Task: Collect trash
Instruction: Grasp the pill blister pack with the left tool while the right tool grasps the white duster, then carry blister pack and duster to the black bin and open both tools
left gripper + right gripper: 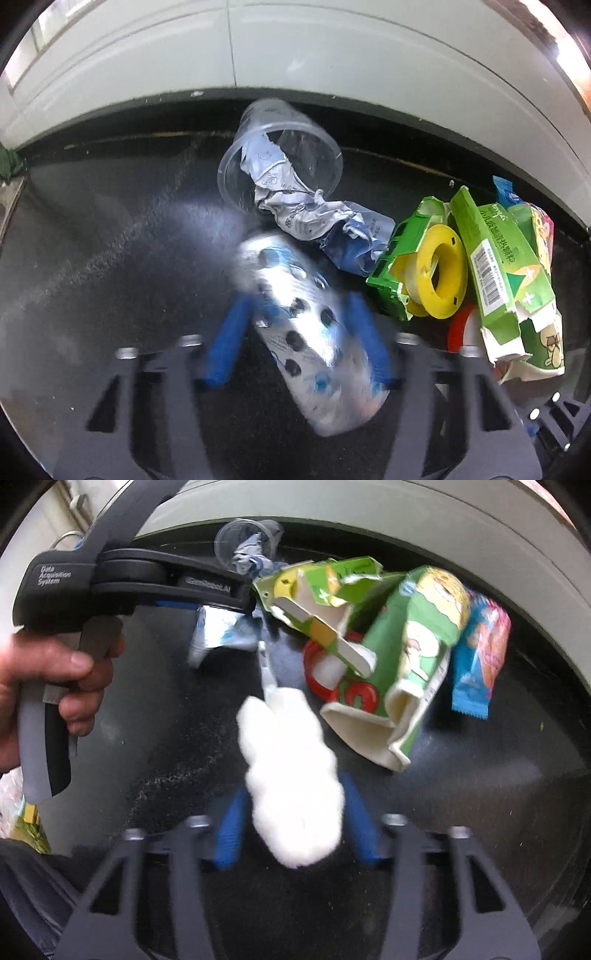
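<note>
Claws both grip trash over the dark worktop [110, 229]: left claw [295, 306] pinches a silver blister pack [306, 332], right claw [291, 794] a white wad [291, 775].

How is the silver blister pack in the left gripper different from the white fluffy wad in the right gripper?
The blister pack is a flat, shiny silver sheet with rows of dark punched-out holes and blue print; the white wad is lumpy, matte, soft-looking and unprinted. The pack is stiff and elongated, lying aslant; the wad is rounded and irregular. Both sit between blue fingers, over the dark tabletop, beside the pile of trash.
</note>
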The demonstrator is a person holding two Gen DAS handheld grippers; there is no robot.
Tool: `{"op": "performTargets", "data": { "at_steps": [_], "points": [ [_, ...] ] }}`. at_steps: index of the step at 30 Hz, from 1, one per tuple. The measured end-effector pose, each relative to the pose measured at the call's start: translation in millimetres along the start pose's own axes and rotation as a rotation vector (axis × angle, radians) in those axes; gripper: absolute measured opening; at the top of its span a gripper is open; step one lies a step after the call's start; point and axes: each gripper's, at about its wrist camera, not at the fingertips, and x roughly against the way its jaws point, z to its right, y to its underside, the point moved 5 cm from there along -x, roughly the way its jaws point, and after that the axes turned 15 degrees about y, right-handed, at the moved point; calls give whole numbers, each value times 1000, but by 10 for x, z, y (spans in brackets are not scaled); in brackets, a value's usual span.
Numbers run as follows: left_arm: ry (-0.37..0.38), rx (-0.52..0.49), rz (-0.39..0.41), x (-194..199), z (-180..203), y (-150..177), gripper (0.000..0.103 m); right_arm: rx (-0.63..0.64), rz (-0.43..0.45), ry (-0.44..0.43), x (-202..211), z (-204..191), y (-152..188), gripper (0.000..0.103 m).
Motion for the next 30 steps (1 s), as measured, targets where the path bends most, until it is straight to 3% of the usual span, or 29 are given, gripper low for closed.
{"op": "performTargets", "data": {
  "at_steps": [2, 6, 16, 21, 30],
  "points": [
    [34, 13, 2, 49, 0, 25, 40, 5, -1, -11, 19, -53, 18, 22],
    [70, 1, -7, 191, -36, 111, 32, -24, 14, -12, 169, -116, 41, 20],
    [142, -112, 25, 1003, 46, 509, 31, -160, 65, -2, 769, -42, 92, 19],
    [114, -192, 40, 1371, 131, 913, 31, -193, 94, 29, 1027, -138, 156, 19],
    [108, -210, 50, 1768, -246, 1290, 32, -210, 142, 60, 1349, -449, 97, 20]
  ]
}}
